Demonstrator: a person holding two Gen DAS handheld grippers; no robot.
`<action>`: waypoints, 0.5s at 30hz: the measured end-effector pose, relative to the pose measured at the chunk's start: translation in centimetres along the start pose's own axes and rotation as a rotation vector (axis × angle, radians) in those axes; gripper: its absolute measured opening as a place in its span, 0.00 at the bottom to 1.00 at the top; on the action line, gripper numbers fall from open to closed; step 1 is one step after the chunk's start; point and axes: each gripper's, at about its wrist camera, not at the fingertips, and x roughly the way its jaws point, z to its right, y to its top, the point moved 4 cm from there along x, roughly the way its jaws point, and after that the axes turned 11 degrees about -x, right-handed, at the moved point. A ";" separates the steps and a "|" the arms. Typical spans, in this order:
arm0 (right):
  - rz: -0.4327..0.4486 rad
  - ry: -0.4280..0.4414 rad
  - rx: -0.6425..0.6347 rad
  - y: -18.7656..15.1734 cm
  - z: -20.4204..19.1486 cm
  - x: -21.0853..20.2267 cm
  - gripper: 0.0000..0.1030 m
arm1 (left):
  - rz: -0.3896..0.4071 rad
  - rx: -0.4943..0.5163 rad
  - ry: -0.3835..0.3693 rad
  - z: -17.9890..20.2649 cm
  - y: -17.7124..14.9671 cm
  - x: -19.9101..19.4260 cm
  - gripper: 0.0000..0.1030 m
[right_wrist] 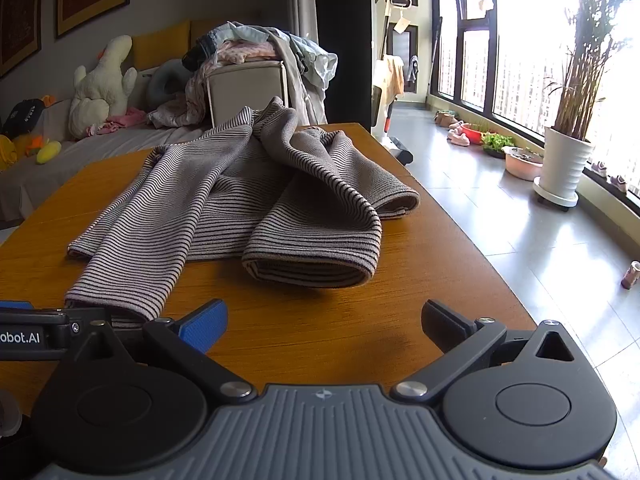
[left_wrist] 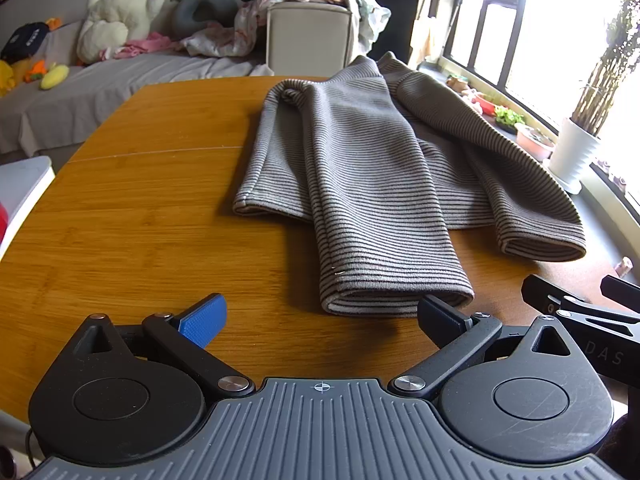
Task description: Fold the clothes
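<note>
A grey striped sweater (left_wrist: 372, 168) lies partly folded on the wooden table (left_wrist: 152, 208), both sleeves laid down toward me. In the left wrist view my left gripper (left_wrist: 322, 322) stands open just in front of the left sleeve's cuff (left_wrist: 396, 294), nothing between its fingers. The right wrist view shows the same sweater (right_wrist: 224, 200) with the right sleeve's cuff (right_wrist: 312, 268) lying a short way ahead. My right gripper (right_wrist: 324, 324) is open over bare wood, holding nothing. The other gripper's body shows at each view's edge.
A sofa (left_wrist: 100, 80) with a plush toy (left_wrist: 120, 12) and a cream box (left_wrist: 308, 36) heaped with clothes stand behind the table. Right of the table are a tiled floor (right_wrist: 520, 240), a white plant pot (right_wrist: 564, 168) and windows. Bare wood lies left of the sweater.
</note>
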 end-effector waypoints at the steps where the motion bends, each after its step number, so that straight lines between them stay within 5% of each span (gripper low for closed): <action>1: 0.001 0.000 -0.001 0.0 0.0 0.0 1.00 | 0.000 0.000 0.000 0.0 0.0 0.0 1.00; 15: -0.006 0.005 -0.001 -0.1 0.0 0.3 1.00 | 0.002 0.000 0.000 0.0 0.2 0.1 1.00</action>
